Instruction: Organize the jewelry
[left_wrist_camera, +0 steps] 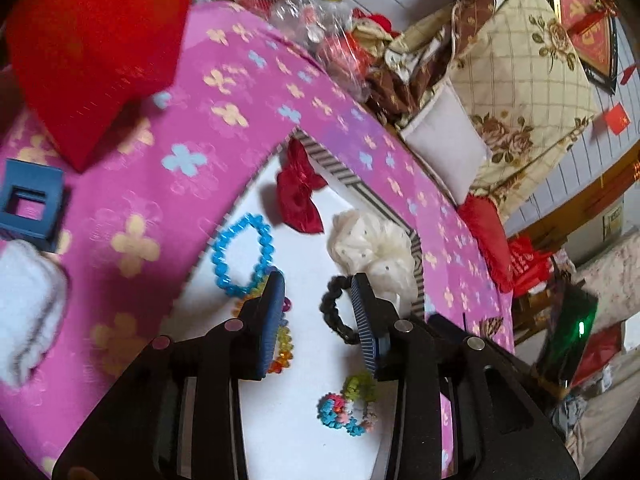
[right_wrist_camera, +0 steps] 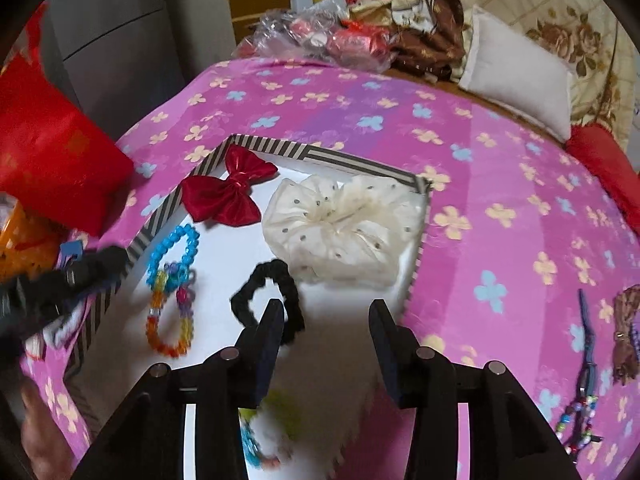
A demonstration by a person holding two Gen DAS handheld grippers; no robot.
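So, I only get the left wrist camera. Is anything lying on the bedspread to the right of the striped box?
Observer: Yes, a beaded hair clip lies on the pink bedspread, outside the box.
Operator: Anything beside it?
Observer: A brown item, cut off at the picture's edge, so I can't identify it.
Operator: And the other jaws, are they holding something?
Observer: No, the right gripper is open, with nothing between its jaws.
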